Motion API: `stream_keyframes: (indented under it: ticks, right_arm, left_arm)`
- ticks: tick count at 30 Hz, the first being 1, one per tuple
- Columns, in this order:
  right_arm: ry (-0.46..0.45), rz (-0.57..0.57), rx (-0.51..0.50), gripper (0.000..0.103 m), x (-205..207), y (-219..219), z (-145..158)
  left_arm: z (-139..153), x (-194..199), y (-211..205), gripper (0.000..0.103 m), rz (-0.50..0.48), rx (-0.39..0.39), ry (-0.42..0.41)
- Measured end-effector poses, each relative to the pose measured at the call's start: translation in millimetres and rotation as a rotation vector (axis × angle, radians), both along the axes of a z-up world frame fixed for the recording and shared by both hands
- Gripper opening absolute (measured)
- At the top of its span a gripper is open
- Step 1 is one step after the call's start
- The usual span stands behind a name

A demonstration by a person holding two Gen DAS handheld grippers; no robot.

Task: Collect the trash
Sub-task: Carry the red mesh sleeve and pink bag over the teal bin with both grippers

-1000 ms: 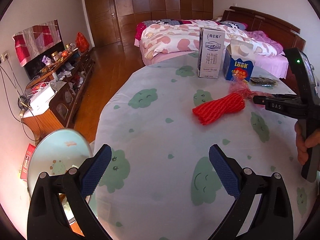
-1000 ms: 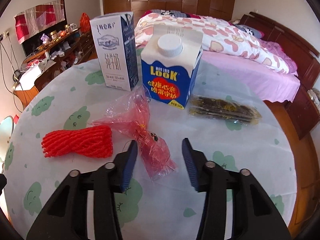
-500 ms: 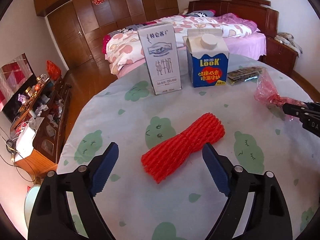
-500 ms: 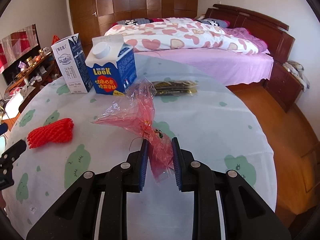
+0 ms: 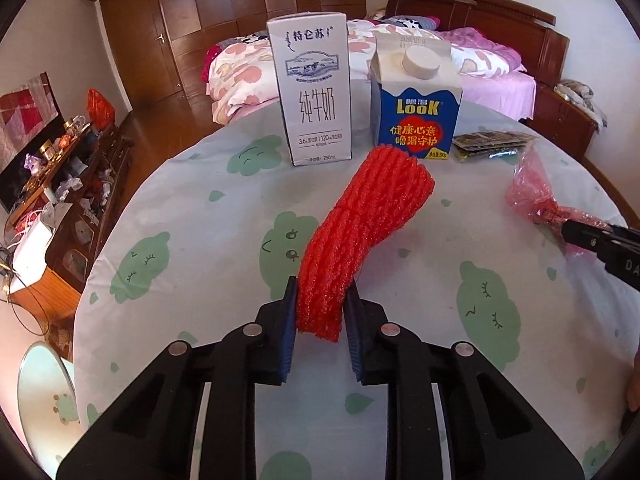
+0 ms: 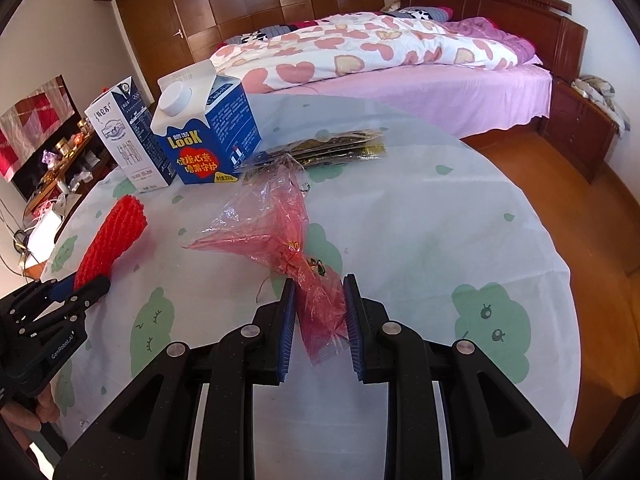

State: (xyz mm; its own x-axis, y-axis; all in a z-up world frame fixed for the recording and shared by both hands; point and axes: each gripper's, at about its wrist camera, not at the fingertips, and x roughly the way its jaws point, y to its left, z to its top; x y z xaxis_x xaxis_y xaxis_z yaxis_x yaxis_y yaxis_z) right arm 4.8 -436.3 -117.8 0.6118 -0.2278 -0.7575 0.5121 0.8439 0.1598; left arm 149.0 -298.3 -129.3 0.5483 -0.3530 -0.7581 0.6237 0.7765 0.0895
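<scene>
Left gripper (image 5: 320, 320) clamps red foam net (image 5: 360, 232), long axis toward cartons; right gripper (image 6: 320, 316) pinches pink wrapper (image 6: 288, 248).

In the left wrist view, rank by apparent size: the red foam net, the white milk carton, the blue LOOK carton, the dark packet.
1. red foam net, though nearness inflates it
2. white milk carton and blue LOOK carton, too alike to rank
3. dark packet
</scene>
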Motion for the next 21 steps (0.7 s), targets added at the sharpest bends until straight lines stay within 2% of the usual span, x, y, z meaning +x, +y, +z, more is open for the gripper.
stream_keyframes:
  ticks: [4, 9, 15, 18, 21]
  right_arm:
    - [0.01, -0.001, -0.006, 0.025, 5, 1, -2]
    - [0.021, -0.018, -0.019, 0.025, 9, 1, -4]
    - [0.05, -0.053, -0.065, 0.025, 13, 3, -3]
    - [0.053, -0.071, -0.123, 0.025, 11, 11, 2]
    - [0.043, -0.045, -0.111, 0.025, 5, 26, 0]
  left_arm:
    - [11, -20, 17, 0.022, 0.058, 0.015, -0.024]
    - [17, -39, 51, 0.022, 0.144, -0.002, 0.013]
    - [23, -55, 98, 0.022, 0.228, 0.009, -0.011]
    - [24, -58, 120, 0.022, 0.272, 0.005, -0.008]
    - [25, -62, 139, 0.022, 0.3, 0.003, -0.01]
